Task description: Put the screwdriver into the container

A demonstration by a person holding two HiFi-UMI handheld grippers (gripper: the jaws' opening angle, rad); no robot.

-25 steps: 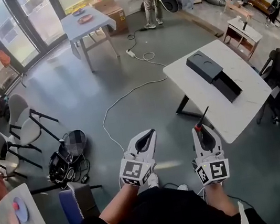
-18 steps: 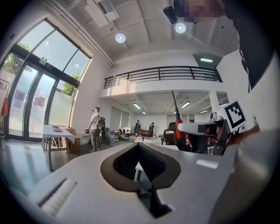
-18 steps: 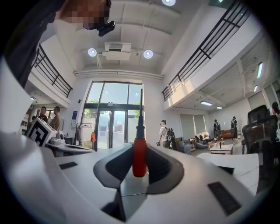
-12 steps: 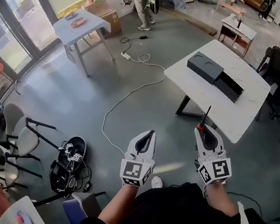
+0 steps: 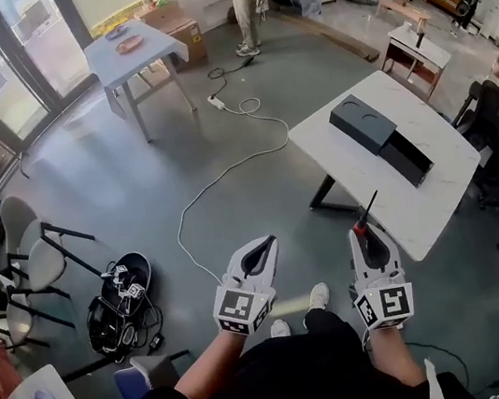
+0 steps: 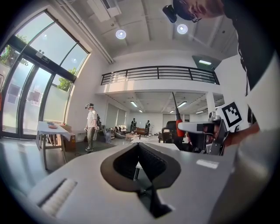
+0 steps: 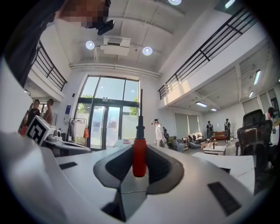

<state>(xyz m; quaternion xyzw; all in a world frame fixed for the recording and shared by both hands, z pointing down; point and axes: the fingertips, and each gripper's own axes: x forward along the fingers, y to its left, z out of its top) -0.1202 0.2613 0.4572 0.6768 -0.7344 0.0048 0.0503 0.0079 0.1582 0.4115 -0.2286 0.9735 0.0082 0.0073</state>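
Clamping the screwdriver [image 5: 367,205] shaft-forward, the right gripper [image 5: 364,229] sits nearer the container [image 5: 379,136], which lies ahead-right on the desk [image 5: 342,159].

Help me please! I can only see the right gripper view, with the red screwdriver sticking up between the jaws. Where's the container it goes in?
Observer: The head view shows it. A black container lies on a white table, ahead and to the right of the right gripper, which grips the screwdriver.
Operator: Is my other gripper holding anything?
Observer: No. The left gripper view shows the left gripper with its jaws together and nothing between them.
Operator: Are both grippers at the table?
Observer: Not yet. In the head view both hang over the grey floor, the right one beside the table's near corner.
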